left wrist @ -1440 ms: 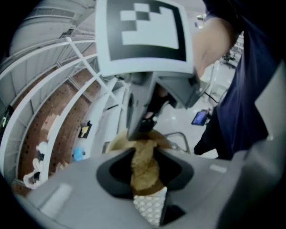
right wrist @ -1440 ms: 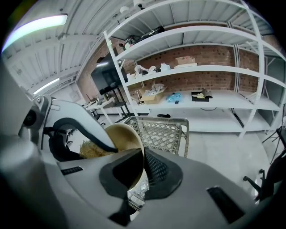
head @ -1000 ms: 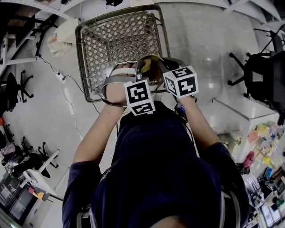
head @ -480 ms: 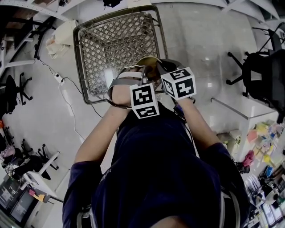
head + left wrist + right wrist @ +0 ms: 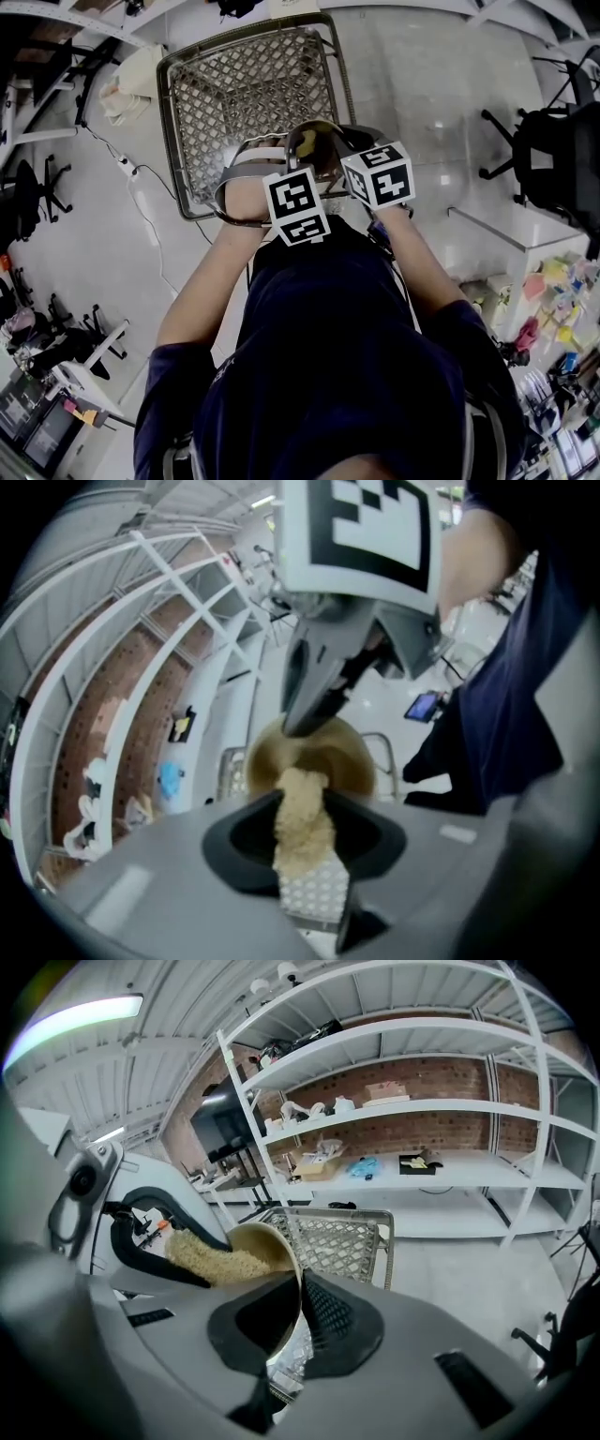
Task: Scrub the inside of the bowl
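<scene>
**A:** Where's the bowl (image 5: 316, 148) relative to your grippers?

**B:** It's held up in front of your chest. From the head view it sits over the near edge of the wire basket (image 5: 246, 82), clear of it. Your right gripper (image 5: 300, 1283) is clamped on the rim, one jaw inside the wall and one outside, closed down on the thin edge. The bowl is tipped, with its mouth turned toward your left gripper (image 5: 303, 801).

**A:** And the left?

**B:** It's pinched on a pad (image 5: 300, 825). The pad's free end pokes past the jaw tips into the bowl's mouth. In the right gripper view it lies against the inner wall and fills the lower part of the opening.

**A:** What does the bowl look like?

**B:** Round and thin-walled, shiny on the outside, with the basket mesh mirrored in it. The inside shows dull yellow-brown. You can't tell whether that is residue, tint or reflection. The pad is tan, coarse and fibrous.
</scene>
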`<action>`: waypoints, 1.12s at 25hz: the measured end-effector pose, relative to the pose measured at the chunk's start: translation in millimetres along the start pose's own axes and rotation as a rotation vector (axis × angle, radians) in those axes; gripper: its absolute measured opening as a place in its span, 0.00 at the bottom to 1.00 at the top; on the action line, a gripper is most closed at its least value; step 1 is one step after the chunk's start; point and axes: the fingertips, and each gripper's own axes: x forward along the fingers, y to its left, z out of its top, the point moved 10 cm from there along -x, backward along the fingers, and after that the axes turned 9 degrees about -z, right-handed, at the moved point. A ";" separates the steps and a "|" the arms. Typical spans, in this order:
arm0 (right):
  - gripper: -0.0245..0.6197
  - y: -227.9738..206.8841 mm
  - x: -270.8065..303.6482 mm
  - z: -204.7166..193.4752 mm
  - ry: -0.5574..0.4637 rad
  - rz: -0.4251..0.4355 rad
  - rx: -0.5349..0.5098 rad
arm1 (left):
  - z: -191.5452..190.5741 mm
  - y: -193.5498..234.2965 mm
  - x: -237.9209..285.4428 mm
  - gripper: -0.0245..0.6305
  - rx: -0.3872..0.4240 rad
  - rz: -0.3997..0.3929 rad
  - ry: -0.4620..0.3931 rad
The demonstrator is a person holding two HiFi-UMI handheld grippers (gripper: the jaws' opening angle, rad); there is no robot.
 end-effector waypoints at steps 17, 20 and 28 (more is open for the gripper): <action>0.06 -0.9 -3.8 -2.9 -0.008 0.000 0.009 | 3.2 15.8 -5.4 0.22 -0.078 0.030 -0.128; 0.06 -3.7 -4.6 2.8 -0.020 -0.012 0.007 | 0.5 13.1 -4.7 0.22 -0.039 0.017 -0.049; 0.06 -4.2 -3.3 5.0 -0.017 -0.017 -0.013 | 16.1 -9.0 7.7 0.22 -0.019 -0.128 -0.096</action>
